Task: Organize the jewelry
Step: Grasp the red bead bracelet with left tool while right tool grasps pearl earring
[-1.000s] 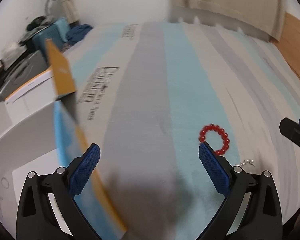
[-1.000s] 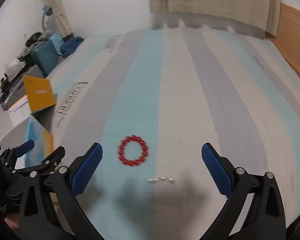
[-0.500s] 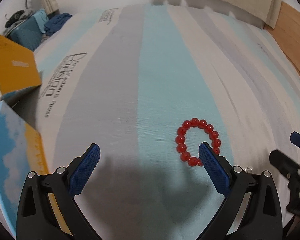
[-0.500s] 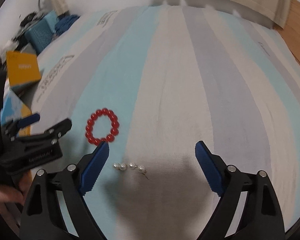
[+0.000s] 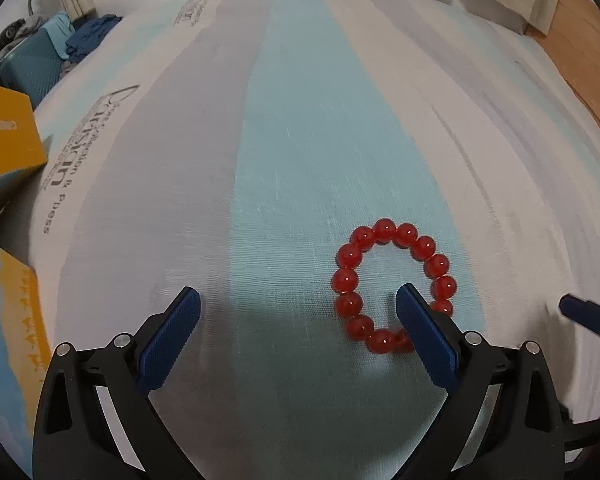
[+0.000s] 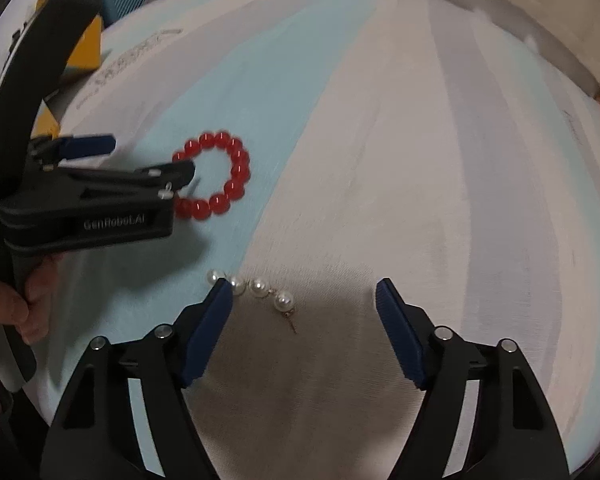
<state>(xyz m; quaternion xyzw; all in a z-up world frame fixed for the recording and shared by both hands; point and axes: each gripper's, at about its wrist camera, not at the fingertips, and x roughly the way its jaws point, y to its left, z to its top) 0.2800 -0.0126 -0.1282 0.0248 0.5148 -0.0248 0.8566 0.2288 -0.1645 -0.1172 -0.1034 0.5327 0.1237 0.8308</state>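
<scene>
A red bead bracelet [image 5: 384, 227] lies flat on the striped cloth. My left gripper [image 5: 296, 296] hangs open just over it, and its right pad [image 5: 424, 336] stands inside the ring while its left pad is over bare cloth. In the right wrist view the bracelet [image 6: 238, 172] shows beside the left gripper [image 6: 146, 156]. A short strand of white pearls [image 6: 258, 287] with a small hook lies under my right gripper [image 6: 304, 286]. Its jaws are closing. The left pad [image 6: 208, 328] covers part of the strand, two pearls lie between the jaws, and neither pad presses on them.
The striped bed cloth [image 5: 300, 140] fills both views. A yellow box [image 5: 4, 136] and a blue-and-yellow printed box [image 5: 8, 320] sit at the left edge, with a teal case [image 5: 28, 68] behind them. A hand [image 6: 4, 304] holds the left gripper.
Both grippers have come down close to the cloth. The left one slid over to the red bracelet. The right one now stands over the pearls with its jaws narrower.
</scene>
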